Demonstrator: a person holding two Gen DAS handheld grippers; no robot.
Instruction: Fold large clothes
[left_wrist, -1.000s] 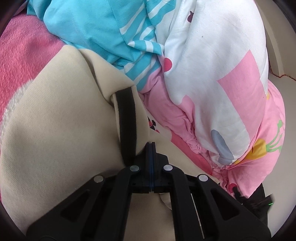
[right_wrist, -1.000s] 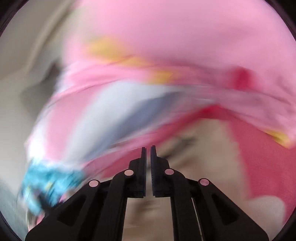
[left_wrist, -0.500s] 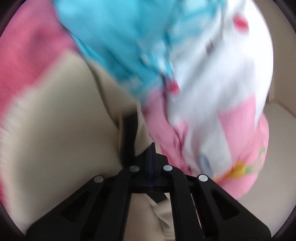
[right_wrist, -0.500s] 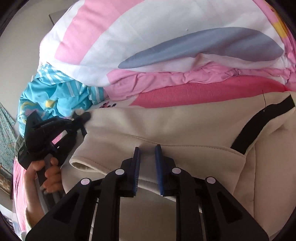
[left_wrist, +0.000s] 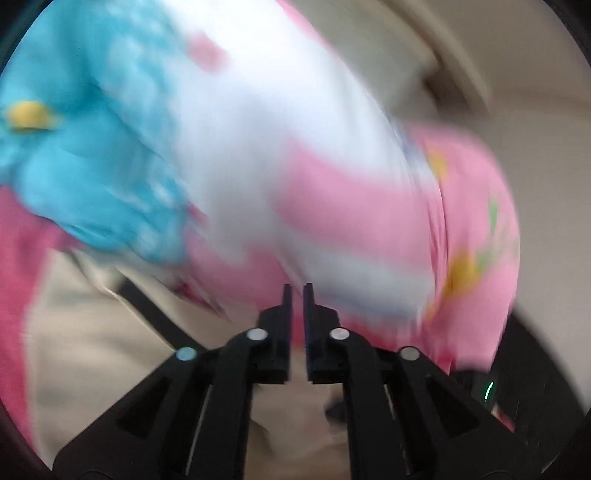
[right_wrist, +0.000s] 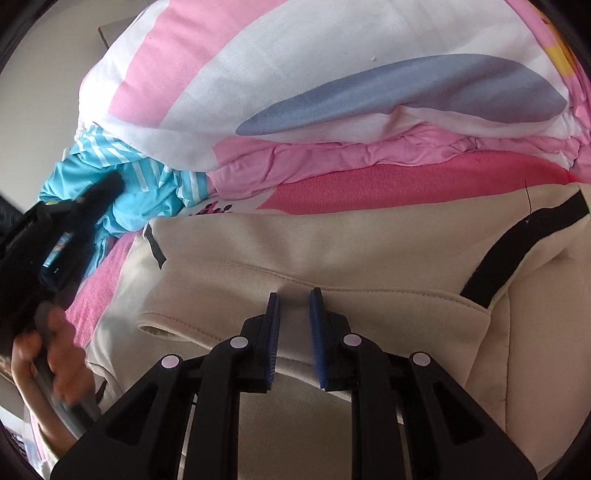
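Right wrist view: the right gripper (right_wrist: 293, 295) is held narrowly parted over the beige garment (right_wrist: 332, 251), nothing gripped, while the left gripper (left_wrist: 297, 290) is opening, empty.

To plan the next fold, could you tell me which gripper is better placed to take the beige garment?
Right gripper: fingertips on the beige garment. Left gripper is lifted clear, jaws opening on nothing.
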